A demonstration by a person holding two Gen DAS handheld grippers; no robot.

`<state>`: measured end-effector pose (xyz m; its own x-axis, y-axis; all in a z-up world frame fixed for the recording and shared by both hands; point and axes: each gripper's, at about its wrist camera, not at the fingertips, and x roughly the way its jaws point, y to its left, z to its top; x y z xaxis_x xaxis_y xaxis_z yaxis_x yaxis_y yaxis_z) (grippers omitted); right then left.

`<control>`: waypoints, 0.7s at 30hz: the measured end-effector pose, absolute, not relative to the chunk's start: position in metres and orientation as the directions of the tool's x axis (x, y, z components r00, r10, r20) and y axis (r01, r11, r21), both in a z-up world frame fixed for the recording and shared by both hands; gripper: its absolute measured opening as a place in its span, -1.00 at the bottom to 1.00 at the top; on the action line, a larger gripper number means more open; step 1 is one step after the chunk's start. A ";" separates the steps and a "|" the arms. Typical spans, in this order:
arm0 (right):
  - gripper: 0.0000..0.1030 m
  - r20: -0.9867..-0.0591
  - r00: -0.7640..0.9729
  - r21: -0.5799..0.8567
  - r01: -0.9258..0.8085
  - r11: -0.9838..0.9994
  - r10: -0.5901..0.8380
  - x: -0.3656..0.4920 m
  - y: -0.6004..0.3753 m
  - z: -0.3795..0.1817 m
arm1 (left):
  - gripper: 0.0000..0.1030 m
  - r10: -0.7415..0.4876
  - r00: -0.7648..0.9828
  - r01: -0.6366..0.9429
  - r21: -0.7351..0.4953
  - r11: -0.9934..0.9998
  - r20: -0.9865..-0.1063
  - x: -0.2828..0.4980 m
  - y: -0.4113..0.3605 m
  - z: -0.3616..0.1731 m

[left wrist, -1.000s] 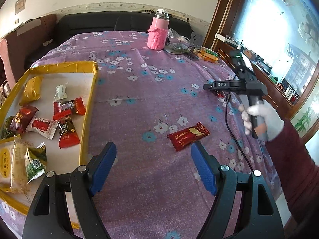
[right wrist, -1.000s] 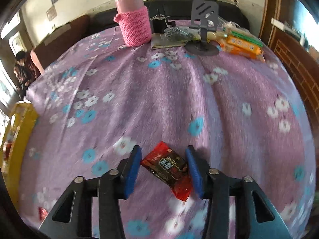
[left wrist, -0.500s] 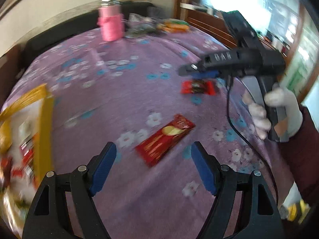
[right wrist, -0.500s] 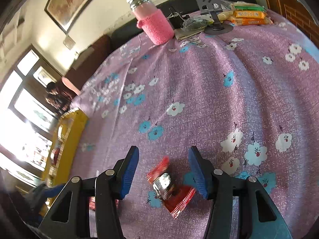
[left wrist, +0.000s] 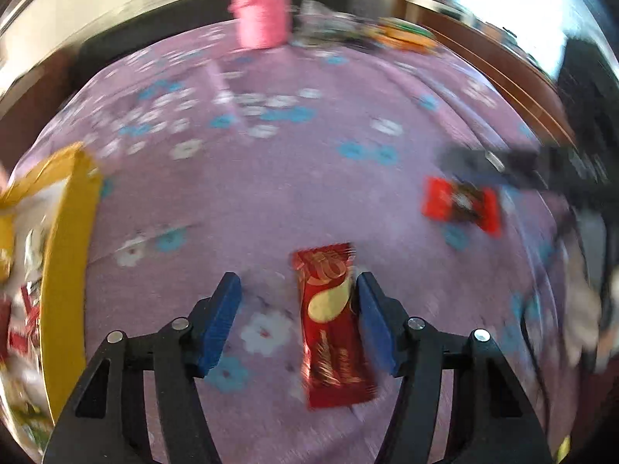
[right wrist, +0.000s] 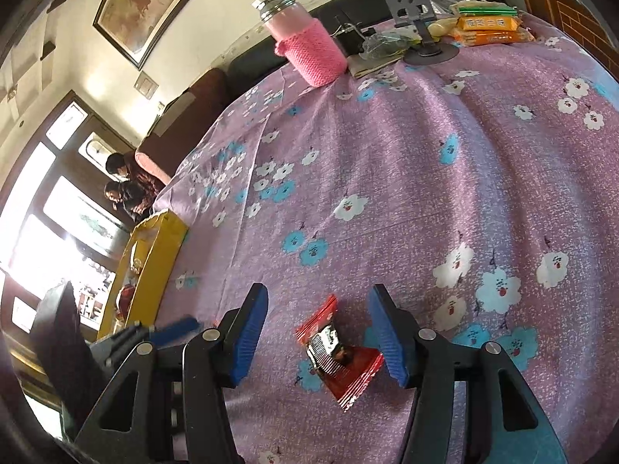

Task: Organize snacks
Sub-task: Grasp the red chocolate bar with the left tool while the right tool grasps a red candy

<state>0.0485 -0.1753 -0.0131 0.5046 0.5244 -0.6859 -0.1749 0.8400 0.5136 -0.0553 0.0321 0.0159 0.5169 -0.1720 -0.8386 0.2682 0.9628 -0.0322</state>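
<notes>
My left gripper [left wrist: 296, 309] points down at the purple flowery cloth [left wrist: 290, 178], and its blue fingers are closing in with a long red snack pack [left wrist: 332, 328] between them. The pack lies flat on the cloth, close against the finger at 3 o'clock, with a wide gap to the finger at 9 o'clock, so nothing is squeezing it yet. This view is blurry. It shows the yellow tray [left wrist: 65, 278] at 9 o'clock with some wrapped snacks inside, and a small red and black candy [left wrist: 460, 203] at 2 o'clock under a dark blurred shape, which is my other tool. A pink bottle [left wrist: 263, 19] stands far off at 12 o'clock. My right gripper [right wrist: 317, 334] sees things much sharper. Its fingers stand apart with the same small red candy [right wrist: 340, 355] lying on the cloth between them, nearer the 3 o'clock finger, and I cannot tell if it touches. Only this view shows the tip of my left gripper [right wrist: 170, 326] peeking in at 8 o'clock, the tray's [right wrist: 154, 259] outer wall at 9 o'clock, a painting [right wrist: 151, 4] on the wall at 11 o'clock, two people [right wrist: 127, 187] by the window at 10 o'clock, and a dark stand [right wrist: 418, 11] with orange packs [right wrist: 487, 29] at 1 o'clock. The long red pack does not show here.
</notes>
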 end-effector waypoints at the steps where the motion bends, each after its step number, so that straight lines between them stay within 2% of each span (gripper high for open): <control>1: 0.12 -0.688 0.504 0.507 -0.180 0.843 0.522 0.048 -0.174 -0.013 | 0.18 -0.183 0.515 0.254 -0.055 0.966 -0.837 -0.055 0.035 0.016; 4: 0.18 -0.705 0.501 0.466 -0.205 0.861 0.501 0.046 -0.167 -0.011 | 0.22 -0.204 0.501 0.255 -0.082 0.963 -0.841 -0.060 0.038 0.016; 6: 0.18 -0.722 0.493 0.432 -0.226 0.873 0.485 0.044 -0.160 -0.011 | 0.45 -0.211 0.493 0.272 -0.081 0.959 -0.844 -0.068 0.037 0.015; 10: 0.24 -0.764 0.474 0.332 -0.292 0.897 0.437 0.038 -0.137 -0.013 | 0.69 -0.206 0.496 0.300 -0.056 0.952 -0.844 -0.069 0.028 0.012; 12: 0.28 -0.777 0.471 0.286 -0.327 0.901 0.418 0.034 -0.128 -0.013 | 0.95 -0.214 0.495 0.327 -0.048 0.944 -0.842 -0.069 0.022 0.010; 13: 0.29 -0.782 0.472 0.265 -0.339 0.903 0.407 0.032 -0.125 -0.013 | 1.00 -0.224 0.494 0.349 -0.044 0.936 -0.840 -0.069 0.019 0.008; 16: 0.29 -0.793 0.474 0.224 -0.357 0.907 0.383 0.028 -0.121 -0.014 | 1.00 -0.225 0.504 0.347 -0.043 0.937 -0.834 -0.070 0.021 0.008; 17: 0.28 -0.794 0.475 0.220 -0.358 0.907 0.380 0.028 -0.120 -0.014 | 0.86 -0.218 0.514 0.330 -0.043 0.943 -0.829 -0.070 0.023 0.009; 18: 0.24 -0.796 0.476 0.210 -0.359 0.909 0.372 0.028 -0.120 -0.014 | 0.57 -0.194 0.527 0.318 -0.019 0.948 -0.827 -0.070 0.024 0.010; 19: 0.22 -0.800 0.480 0.193 -0.362 0.912 0.360 0.027 -0.119 -0.014 | 0.44 -0.169 0.543 0.314 0.012 0.949 -0.822 -0.071 0.024 0.011; 21: 0.14 -0.805 0.491 0.157 -0.365 0.918 0.333 0.025 -0.115 -0.015 | -0.41 -0.169 0.553 0.318 0.019 0.948 -0.816 -0.073 0.026 0.015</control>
